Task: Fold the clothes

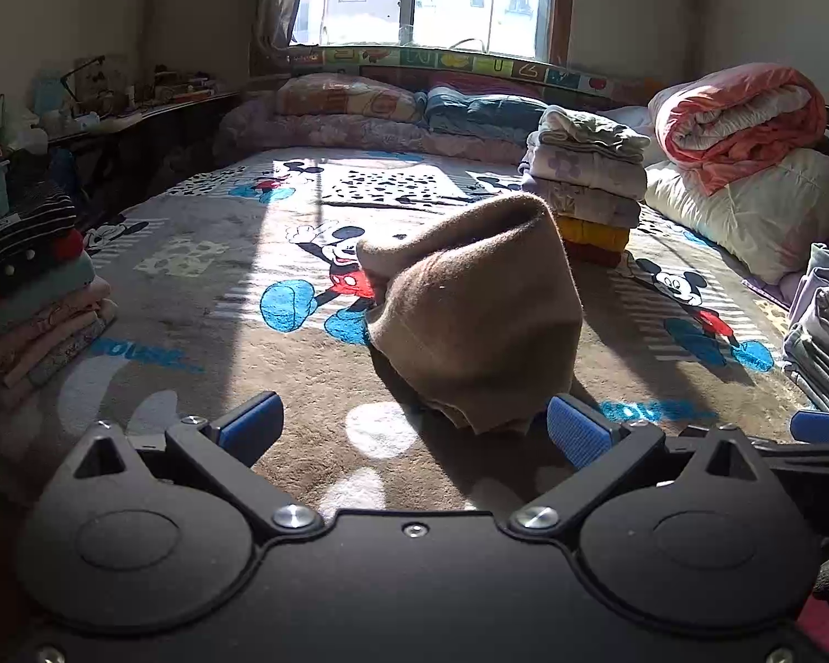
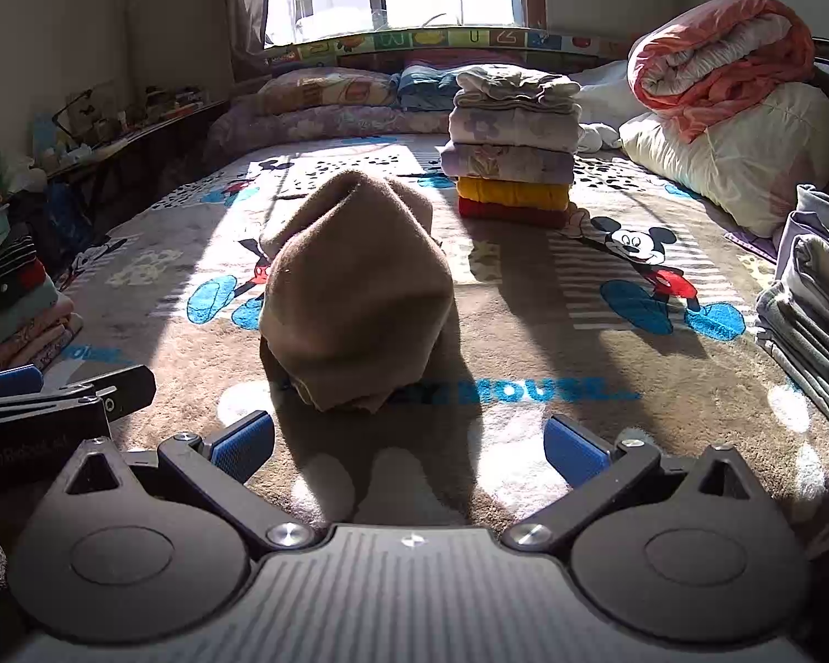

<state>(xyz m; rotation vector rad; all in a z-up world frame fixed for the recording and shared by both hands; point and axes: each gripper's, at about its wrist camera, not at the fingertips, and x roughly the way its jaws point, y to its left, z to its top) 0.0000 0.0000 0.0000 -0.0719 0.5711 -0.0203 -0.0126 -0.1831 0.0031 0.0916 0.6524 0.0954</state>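
A brown fleece garment lies in a rumpled heap in the middle of the cartoon-print bed cover, with its top bulging upward. My left gripper stands open just in front of the heap, its blue pads apart and nothing between them. In the right wrist view the same brown garment sits ahead and a little left of my right gripper, which is open and holds nothing. The left gripper's blue-tipped finger shows at that view's left edge.
A tall stack of folded clothes stands behind the garment on the right. More folded piles sit at the left edge and right edge. Rolled quilts and pillows line the far side under the window.
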